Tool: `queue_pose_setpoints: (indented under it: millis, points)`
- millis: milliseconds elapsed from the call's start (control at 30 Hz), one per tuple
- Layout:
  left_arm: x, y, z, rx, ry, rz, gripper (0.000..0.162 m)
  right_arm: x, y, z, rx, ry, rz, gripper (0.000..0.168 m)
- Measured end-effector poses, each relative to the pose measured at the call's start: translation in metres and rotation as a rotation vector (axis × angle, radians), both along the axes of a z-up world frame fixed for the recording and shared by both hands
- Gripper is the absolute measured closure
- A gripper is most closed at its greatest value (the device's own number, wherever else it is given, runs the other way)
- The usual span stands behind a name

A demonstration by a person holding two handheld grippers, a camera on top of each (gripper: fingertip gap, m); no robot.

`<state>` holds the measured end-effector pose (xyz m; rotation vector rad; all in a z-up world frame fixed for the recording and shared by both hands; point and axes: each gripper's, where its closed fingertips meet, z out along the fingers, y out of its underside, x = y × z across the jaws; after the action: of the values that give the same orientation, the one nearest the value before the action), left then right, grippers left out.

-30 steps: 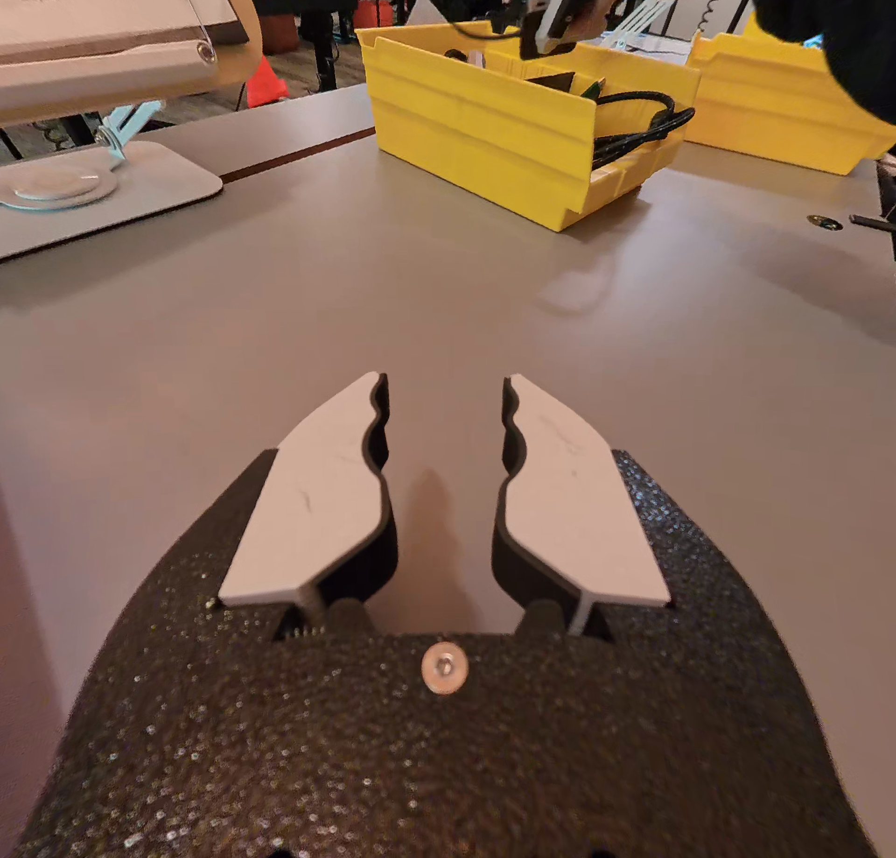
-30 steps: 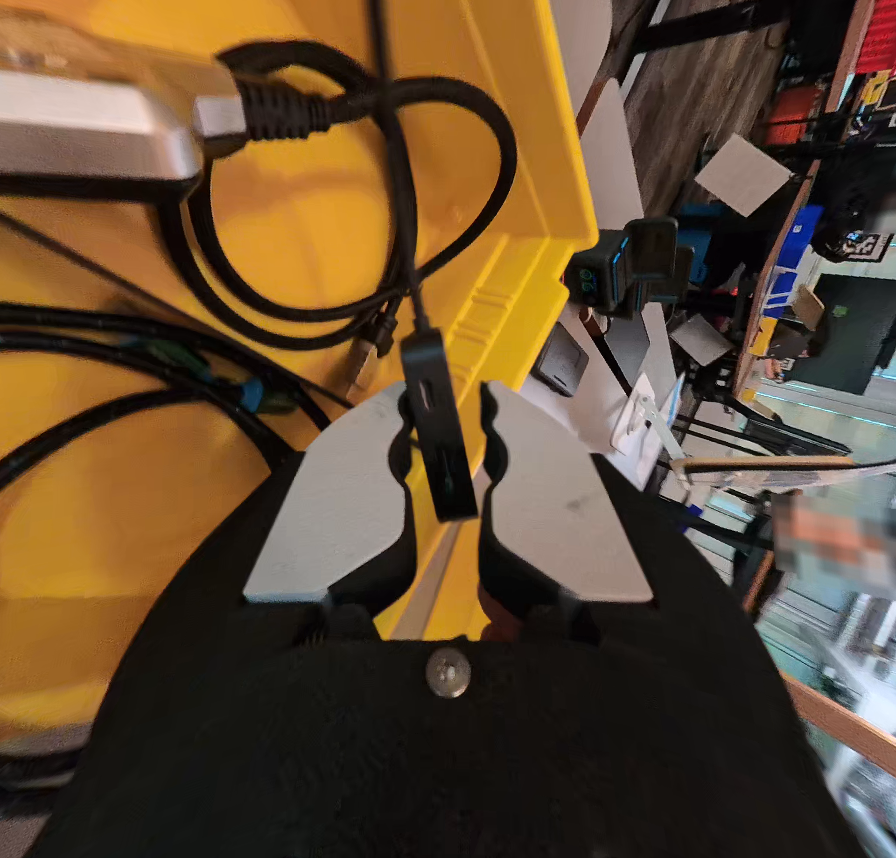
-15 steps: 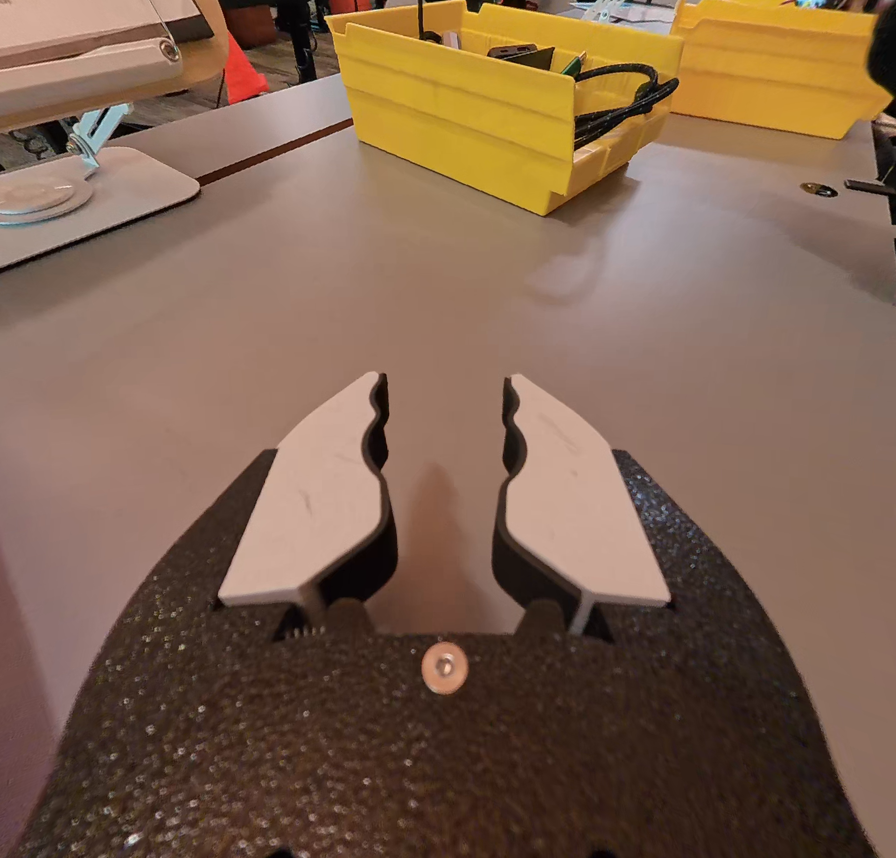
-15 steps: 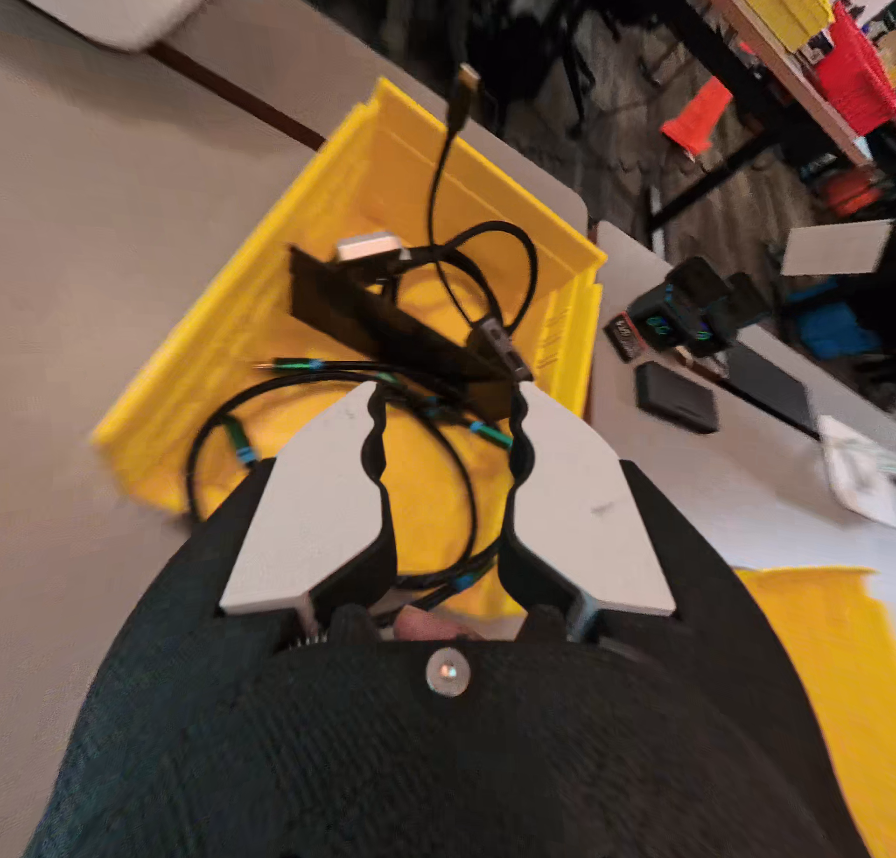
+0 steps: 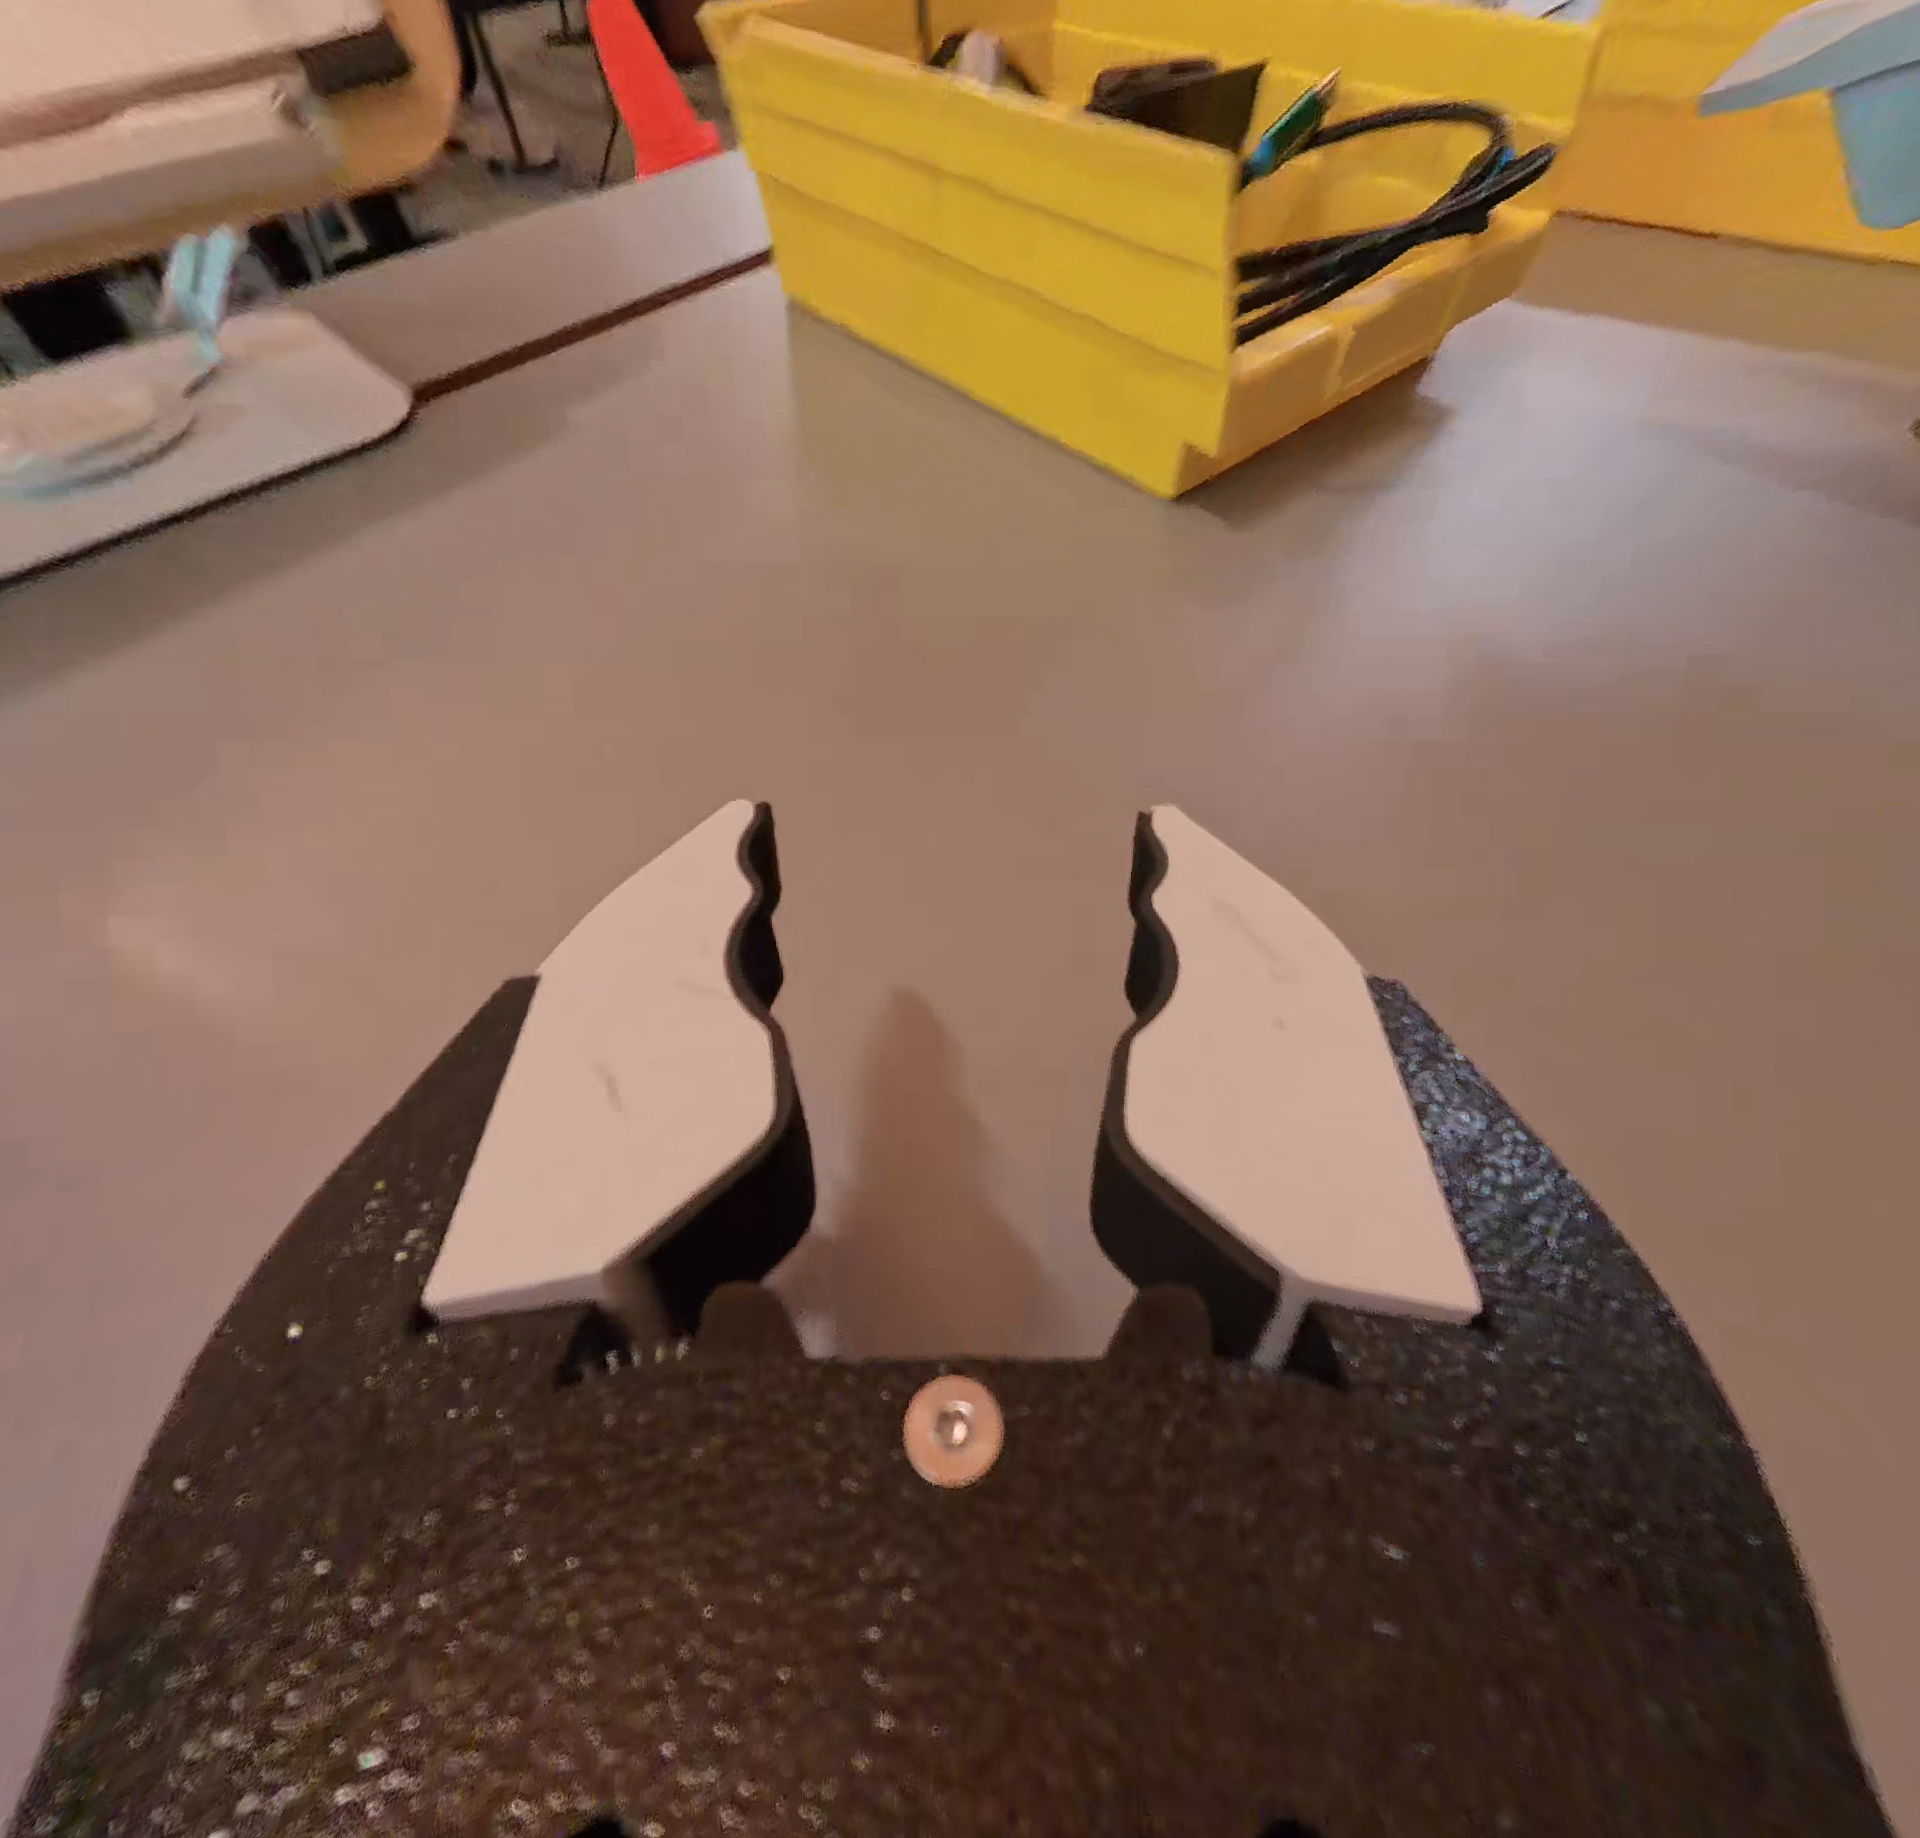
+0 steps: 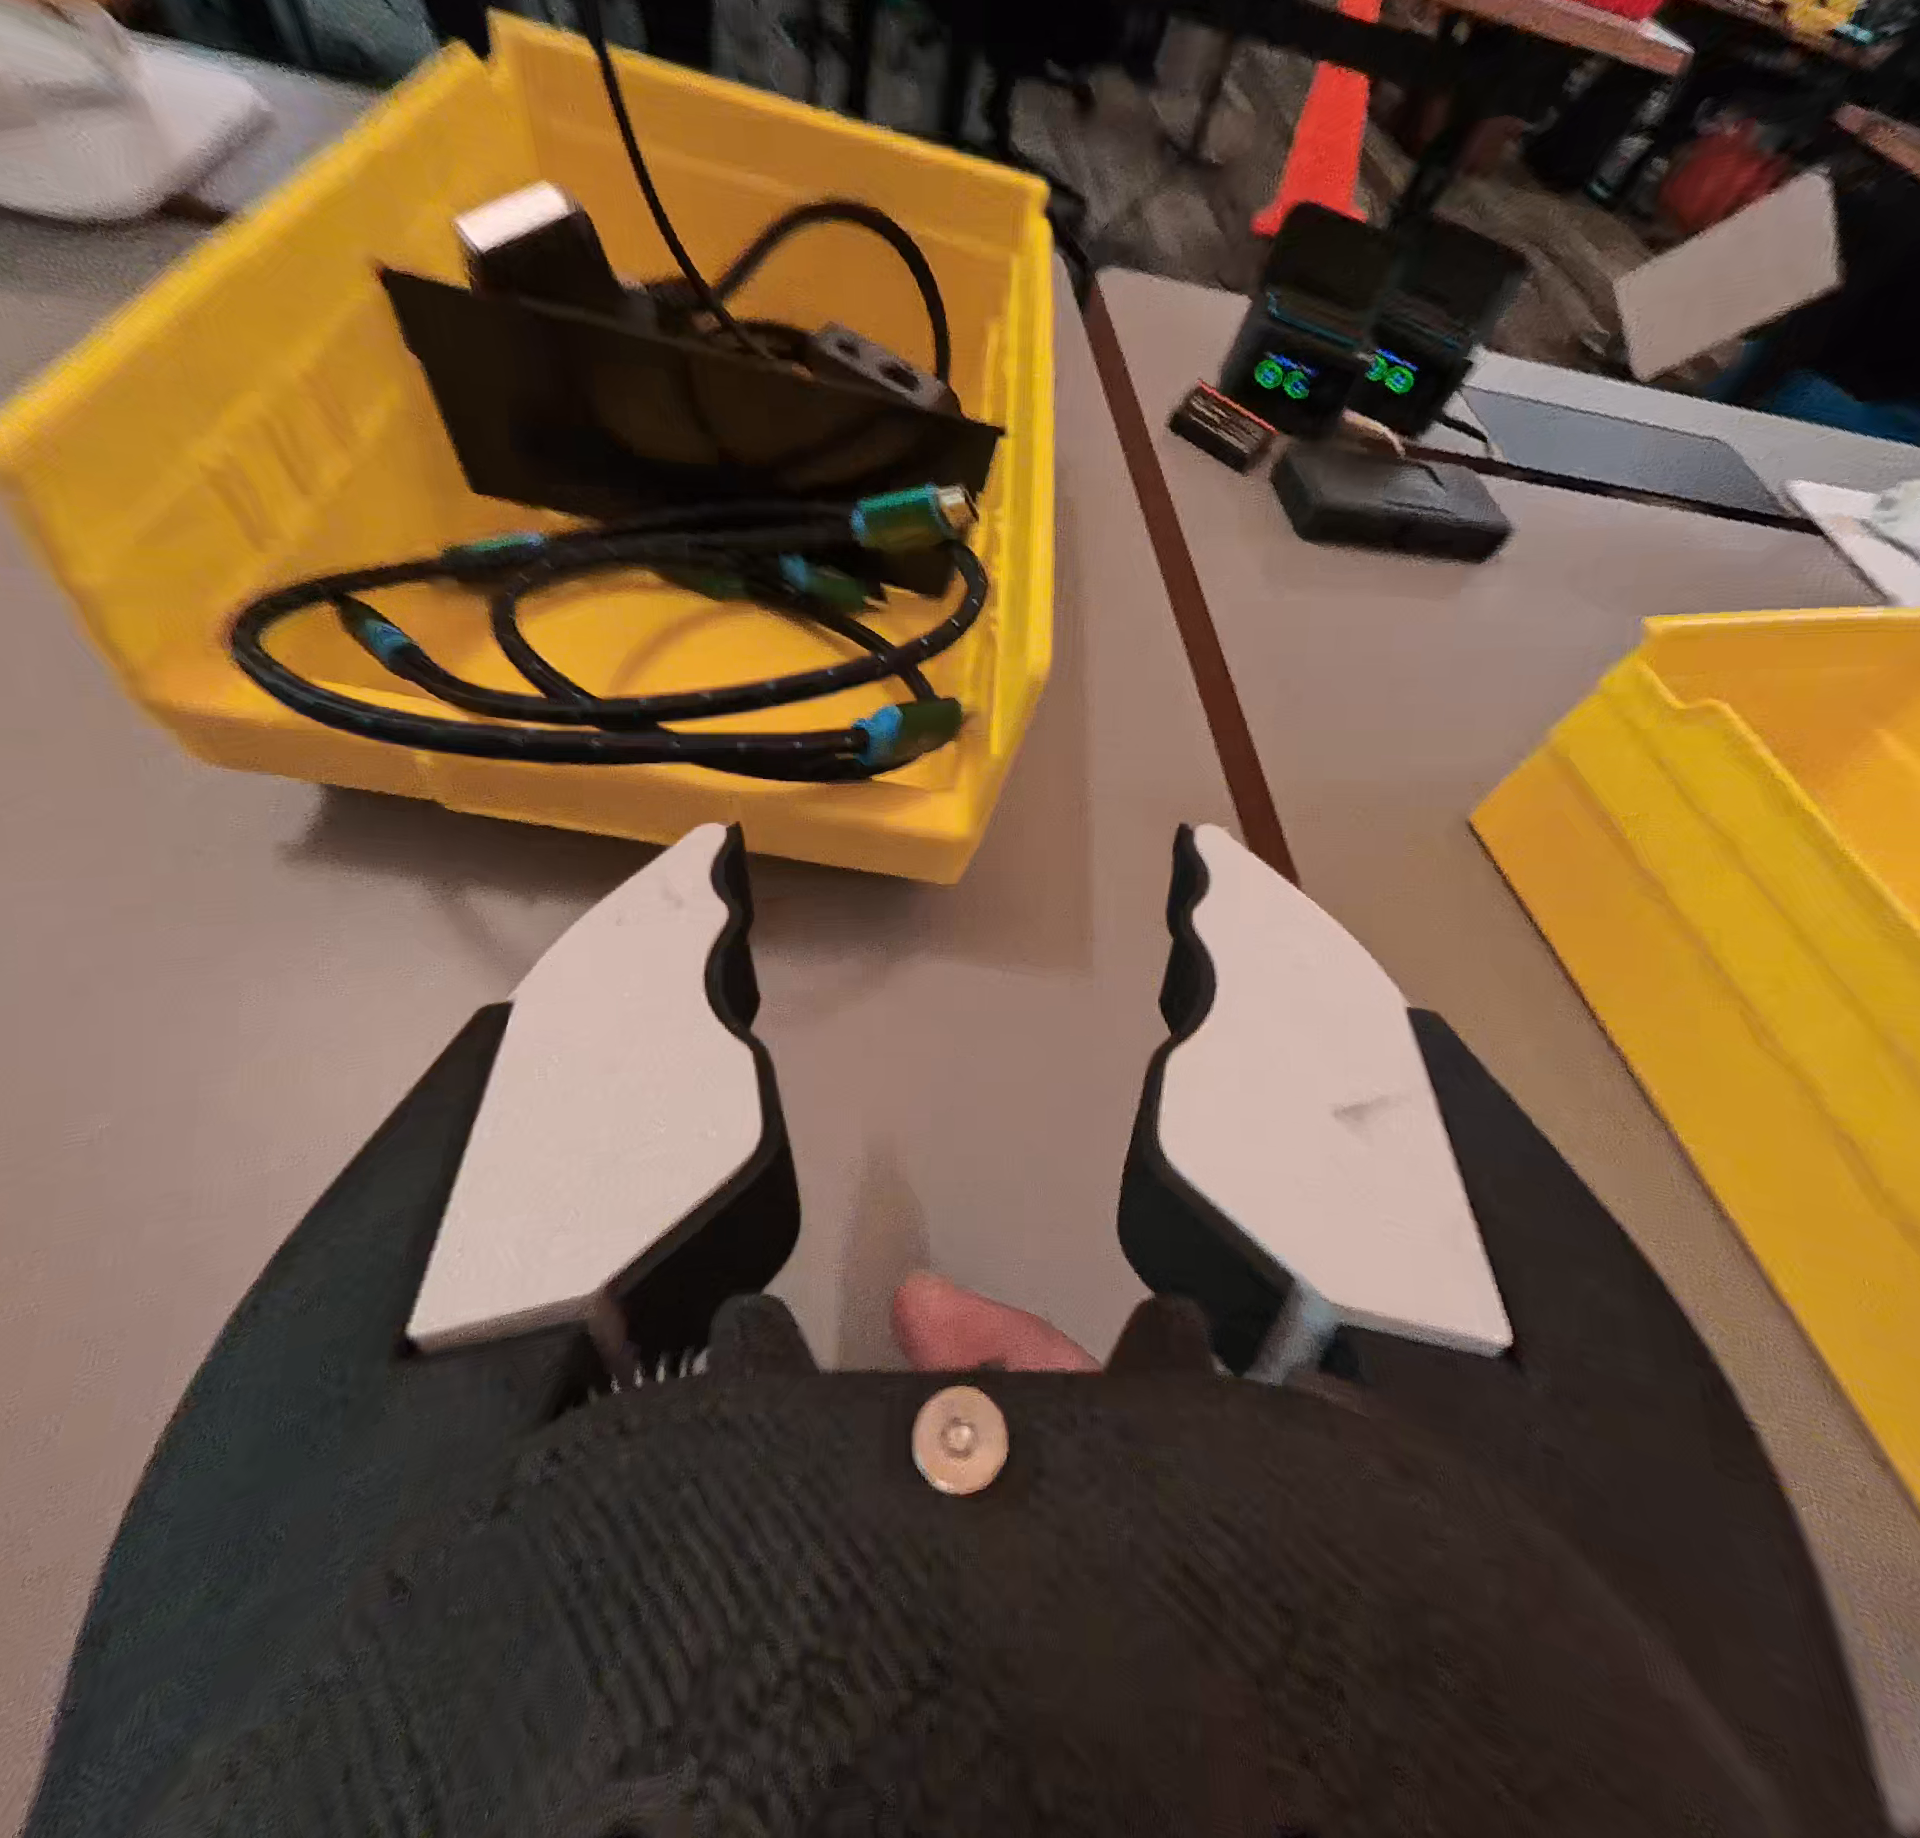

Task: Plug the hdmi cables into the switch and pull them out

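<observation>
A yellow bin on the grey table holds a black switch box leaning inside it and coiled black HDMI cables with blue-green plugs. A thin black cable rises out of the bin. The bin also shows in the left wrist view, far ahead, with cables hanging over its open end. My right gripper is open and empty, just in front of the bin. My left gripper is open and empty above bare table.
A second yellow bin stands at the right. Small black devices with lit screens and a flat black box lie behind. A stand with a flat base sits at the left. An orange cone stands on the floor.
My right gripper let go of the small black plug, opened wide and drew back out of the bin to the table in front. My left gripper opened wider and edged toward the bin.
</observation>
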<state>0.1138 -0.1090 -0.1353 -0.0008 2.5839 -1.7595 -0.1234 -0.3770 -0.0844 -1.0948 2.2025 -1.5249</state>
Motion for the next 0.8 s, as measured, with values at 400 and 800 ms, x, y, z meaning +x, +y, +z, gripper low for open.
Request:
queue_pose_setpoints:
  millis: [400, 800]
  points:
    - [-0.046, -0.189, 0.05, -0.055, 0.03, 0.111, 0.092, 0.023, 0.025, 0.024, -0.026, -0.042, 0.131, 0.092]
    - [-0.029, -0.236, 0.013, 0.114, -0.031, 0.142, 0.125, 0.039, 0.036, 0.026, -0.08, 0.059, 0.188, 0.092]
